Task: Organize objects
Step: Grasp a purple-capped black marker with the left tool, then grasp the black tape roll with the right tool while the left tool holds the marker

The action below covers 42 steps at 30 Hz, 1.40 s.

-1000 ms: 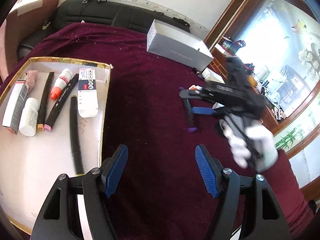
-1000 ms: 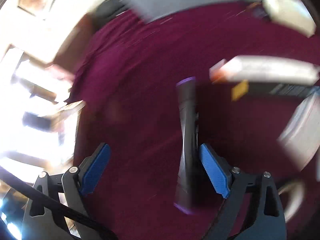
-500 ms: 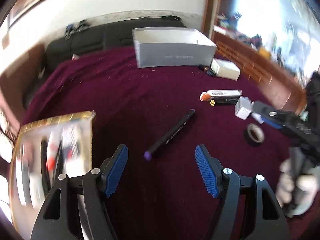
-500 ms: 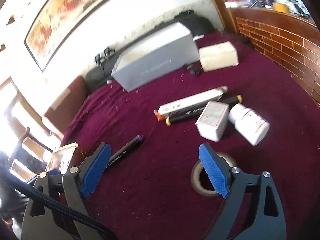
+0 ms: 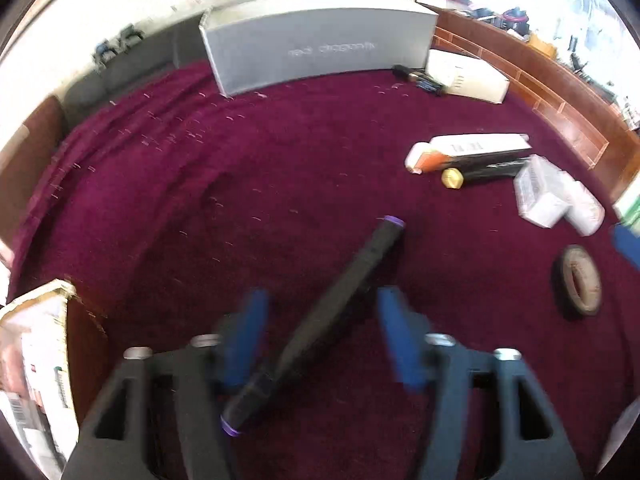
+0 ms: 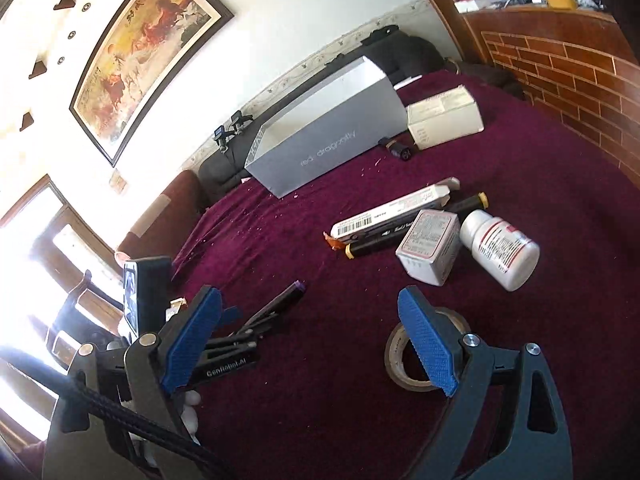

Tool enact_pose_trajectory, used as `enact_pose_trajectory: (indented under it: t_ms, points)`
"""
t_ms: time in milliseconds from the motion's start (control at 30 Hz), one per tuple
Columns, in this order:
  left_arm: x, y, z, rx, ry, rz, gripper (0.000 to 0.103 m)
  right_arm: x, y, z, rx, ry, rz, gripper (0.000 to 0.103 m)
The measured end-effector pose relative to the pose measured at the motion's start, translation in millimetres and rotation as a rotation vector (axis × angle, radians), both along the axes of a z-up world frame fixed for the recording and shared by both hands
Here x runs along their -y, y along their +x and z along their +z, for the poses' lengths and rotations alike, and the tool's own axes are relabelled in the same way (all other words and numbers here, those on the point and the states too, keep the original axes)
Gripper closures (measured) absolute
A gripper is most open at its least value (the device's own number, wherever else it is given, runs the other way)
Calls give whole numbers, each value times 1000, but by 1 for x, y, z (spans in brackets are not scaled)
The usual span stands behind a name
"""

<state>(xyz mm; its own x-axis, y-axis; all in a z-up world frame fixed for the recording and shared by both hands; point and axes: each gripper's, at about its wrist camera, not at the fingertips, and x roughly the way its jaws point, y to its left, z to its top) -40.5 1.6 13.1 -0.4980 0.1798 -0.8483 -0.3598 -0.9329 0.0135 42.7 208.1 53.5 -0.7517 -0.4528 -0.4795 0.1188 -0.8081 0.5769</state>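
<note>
A black marker with purple ends [image 5: 332, 312] lies slanted on the maroon cloth, between the blue pads of my left gripper [image 5: 322, 332]. The jaws are closing around it, and a gap still shows on each side of the barrel. In the right wrist view the same marker [image 6: 280, 302] pokes out from the left gripper [image 6: 248, 320] at lower left. My right gripper [image 6: 308, 300] hangs open above the cloth with nothing between its pads. A gold-edged tray [image 5: 38, 304] holding sorted items sits at the left edge.
A tape roll [image 6: 400, 368] lies under my right finger. Beyond it are a white bottle [image 6: 500, 252], a small box [image 6: 430, 246], a long white carton [image 6: 392, 212] and a yellow-capped marker [image 6: 400, 234]. A grey box [image 5: 320, 48] and a white box [image 5: 464, 76] stand at the back.
My left gripper swung from the tray over to the purple-ended marker, dropped onto it, and its jaws narrowed. My right gripper left that marker, tilted up and then stayed still.
</note>
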Motion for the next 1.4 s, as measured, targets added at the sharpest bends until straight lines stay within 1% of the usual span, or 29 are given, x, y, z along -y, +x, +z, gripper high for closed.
enact_pose_trajectory:
  t_ms: [33,67,167,267,367,433,533,600,667,800,967,1033,1100,1167,1200,1267,1300,1333,1367,1400]
  points:
    - [-2,4,2,-6,-15,3,88,0,-1,-2,9,-2,-1,12]
    - [-4,8,3,-10,-27,2,92,-1,-2,-4,16,-6,-1,12]
    - [-6,23,4,5,4,-10,92,-1,-2,-5,21,-6,-6,12]
    - [-2,32,12,15,49,-13,92,-1,-1,-5,26,1,-13,12]
    - [6,50,18,15,94,-13,92,-2,-3,-9,41,-3,-17,12]
    - [12,61,21,14,131,-3,92,-3,-4,-10,47,-7,-22,12]
    - [19,73,24,3,164,10,92,-5,-3,-10,49,-7,-31,12]
    - [24,79,24,13,195,20,92,-5,-4,-11,54,-6,-35,12]
    - [27,81,21,22,203,27,92,-5,-4,-11,59,-6,-38,12]
    - [32,83,6,56,211,57,92,-4,-5,-12,66,-10,-27,12]
    - [36,87,4,31,251,75,92,-4,-4,-13,68,-4,-36,12]
    - [38,89,2,4,271,81,92,-3,-4,-13,65,19,-50,12]
    - [39,90,1,-3,275,83,92,-2,-7,-15,75,35,-56,12]
    - [42,90,1,3,298,87,92,-1,-9,-17,89,51,-60,12]
    - [46,89,0,11,328,91,92,0,-10,-18,95,58,-61,12]
    - [50,88,-1,21,358,97,92,-1,-11,-18,112,53,-57,12]
    - [49,88,-1,21,358,98,92,0,-8,-14,112,61,-50,12]
    - [47,88,0,16,341,96,92,0,-6,-10,106,75,-45,12]
    - [42,89,1,8,312,94,92,0,-2,-4,104,92,-36,12]
    - [33,90,3,-11,251,91,91,0,0,1,110,112,-22,12]
